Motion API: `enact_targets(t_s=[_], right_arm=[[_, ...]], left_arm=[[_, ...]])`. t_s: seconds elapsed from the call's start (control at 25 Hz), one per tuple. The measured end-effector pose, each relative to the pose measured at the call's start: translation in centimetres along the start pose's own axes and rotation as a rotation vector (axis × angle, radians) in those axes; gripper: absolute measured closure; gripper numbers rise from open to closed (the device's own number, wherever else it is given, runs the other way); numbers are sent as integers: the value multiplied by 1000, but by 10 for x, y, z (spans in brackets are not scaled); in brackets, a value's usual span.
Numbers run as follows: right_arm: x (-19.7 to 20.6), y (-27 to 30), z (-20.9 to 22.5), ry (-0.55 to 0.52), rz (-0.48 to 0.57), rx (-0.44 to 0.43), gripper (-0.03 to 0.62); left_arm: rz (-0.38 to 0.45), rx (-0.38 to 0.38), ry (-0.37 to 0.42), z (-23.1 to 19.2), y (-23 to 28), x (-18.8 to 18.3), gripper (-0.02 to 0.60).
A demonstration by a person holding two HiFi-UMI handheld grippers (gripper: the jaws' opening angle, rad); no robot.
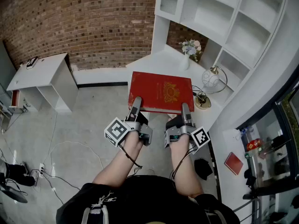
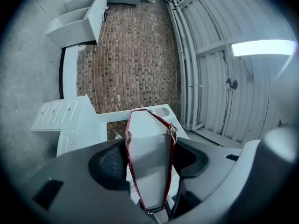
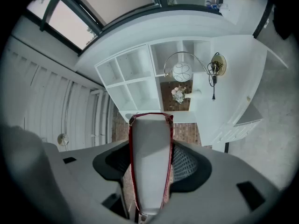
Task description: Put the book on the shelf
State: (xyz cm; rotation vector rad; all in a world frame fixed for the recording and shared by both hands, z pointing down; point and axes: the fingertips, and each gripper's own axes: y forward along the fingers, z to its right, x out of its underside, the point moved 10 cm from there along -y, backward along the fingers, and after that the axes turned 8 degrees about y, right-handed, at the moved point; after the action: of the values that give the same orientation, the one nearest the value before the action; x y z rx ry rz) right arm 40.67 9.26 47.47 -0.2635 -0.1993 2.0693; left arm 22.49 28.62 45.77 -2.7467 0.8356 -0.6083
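A large red book (image 1: 161,92) with a gold emblem on its cover is held flat in the air in front of the white desk (image 1: 159,62). My left gripper (image 1: 136,103) is shut on its near edge at the left, and my right gripper (image 1: 186,110) is shut on the near edge at the right. In the left gripper view the book's white page block (image 2: 148,164) with red cover edges fills the gap between the jaws. The right gripper view shows the same page edge (image 3: 149,162) pinched between its pads. The white cubby shelf (image 1: 224,17) stands above and behind the desk.
On the desk stand a small flower vase (image 1: 188,55) and a brass lamp with a glass globe (image 1: 209,85). A low white cabinet (image 1: 44,80) stands against the brick wall at left. Cables lie on the floor. Another red book (image 1: 233,163) lies on the sill at right.
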Motion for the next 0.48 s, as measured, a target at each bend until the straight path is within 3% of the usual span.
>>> enact_targets(t_s=[0.48], right_arm=[[21,1,-5,-1,13,7,333]], left_arm=[[-25,-1,-7,-5,-3,-15,319]])
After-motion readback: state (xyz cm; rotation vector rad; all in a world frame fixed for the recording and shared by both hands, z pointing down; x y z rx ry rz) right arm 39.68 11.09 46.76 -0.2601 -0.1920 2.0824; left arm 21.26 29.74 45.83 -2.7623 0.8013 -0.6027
